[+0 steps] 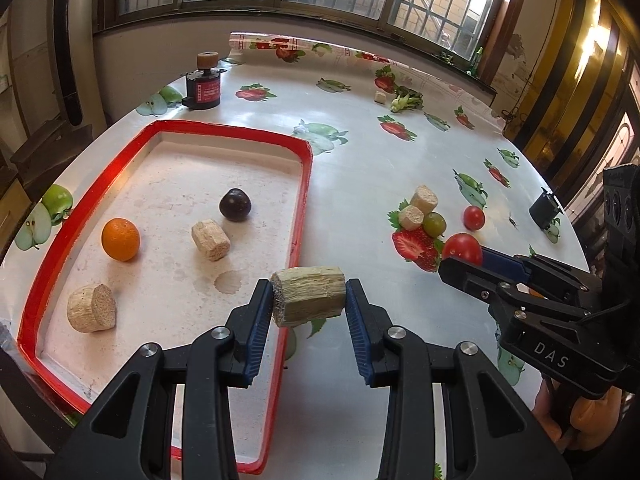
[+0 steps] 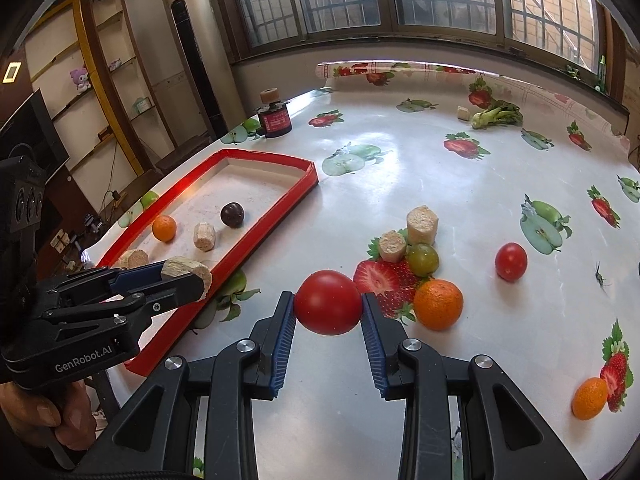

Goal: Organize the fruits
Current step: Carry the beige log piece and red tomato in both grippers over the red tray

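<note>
The sugarcane piece [image 1: 308, 295] is clamped end to end between the pads of the left gripper [image 1: 309, 300], its long axis lying level and crosswise, left to right, cut ends against the pads. It hangs over the near right rim of the red tray [image 1: 308, 152], which already holds an orange [image 1: 120, 239], a dark plum [image 1: 235, 204] and two more cane pieces. To its right, the right gripper [image 2: 328, 307] pinches a red tomato [image 2: 328, 302], lifted above the bench [image 2: 440, 184]. This looks like the carrying step: both loads heading for the tray. Next, each must come over bare tray floor, low, before the pads let go. Loose fruit waits on the bench: a green tomato [image 2: 423, 258], a small tomato [image 2: 511, 261], oranges.
</note>
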`<state>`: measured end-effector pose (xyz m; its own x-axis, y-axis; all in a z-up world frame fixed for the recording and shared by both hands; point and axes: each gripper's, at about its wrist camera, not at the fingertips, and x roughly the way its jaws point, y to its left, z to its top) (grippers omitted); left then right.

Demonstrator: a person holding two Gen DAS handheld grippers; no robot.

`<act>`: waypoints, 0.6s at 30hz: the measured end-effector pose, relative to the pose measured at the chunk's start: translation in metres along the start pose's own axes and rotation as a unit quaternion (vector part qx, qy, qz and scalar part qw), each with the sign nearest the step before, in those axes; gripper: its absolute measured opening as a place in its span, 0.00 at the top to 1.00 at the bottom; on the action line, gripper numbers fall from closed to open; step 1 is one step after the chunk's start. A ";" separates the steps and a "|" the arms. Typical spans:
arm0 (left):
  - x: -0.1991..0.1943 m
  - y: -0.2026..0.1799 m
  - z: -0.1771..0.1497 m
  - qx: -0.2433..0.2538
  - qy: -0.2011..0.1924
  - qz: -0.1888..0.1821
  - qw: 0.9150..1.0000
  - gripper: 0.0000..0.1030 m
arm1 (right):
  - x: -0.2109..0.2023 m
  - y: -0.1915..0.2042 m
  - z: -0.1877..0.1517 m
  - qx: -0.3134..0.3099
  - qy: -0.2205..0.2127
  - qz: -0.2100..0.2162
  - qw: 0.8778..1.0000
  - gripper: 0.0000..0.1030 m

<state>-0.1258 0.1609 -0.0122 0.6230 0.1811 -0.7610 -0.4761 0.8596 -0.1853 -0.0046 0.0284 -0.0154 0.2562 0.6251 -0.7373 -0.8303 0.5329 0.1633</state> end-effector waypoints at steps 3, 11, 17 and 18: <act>0.001 0.009 0.004 -0.005 0.000 0.007 1.000 0.67 | 0.006 0.005 0.006 -0.004 0.001 0.005 1.000 0.67; 0.003 0.032 0.014 -0.021 -0.002 0.020 1.000 0.67 | 0.024 0.023 0.024 -0.019 0.003 0.018 1.000 0.67; 0.004 0.051 0.025 -0.030 -0.005 0.034 0.999 0.66 | 0.040 0.036 0.041 -0.027 0.006 0.033 0.999 0.67; 0.004 0.055 0.028 -0.032 -0.005 0.036 0.999 0.66 | 0.043 0.039 0.044 -0.028 0.006 0.037 0.999 0.67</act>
<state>-0.1322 0.2221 -0.0084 0.5917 0.2473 -0.7673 -0.5592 0.8114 -0.1697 -0.0038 0.1014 -0.0117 0.1879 0.6538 -0.7330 -0.8728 0.4534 0.1807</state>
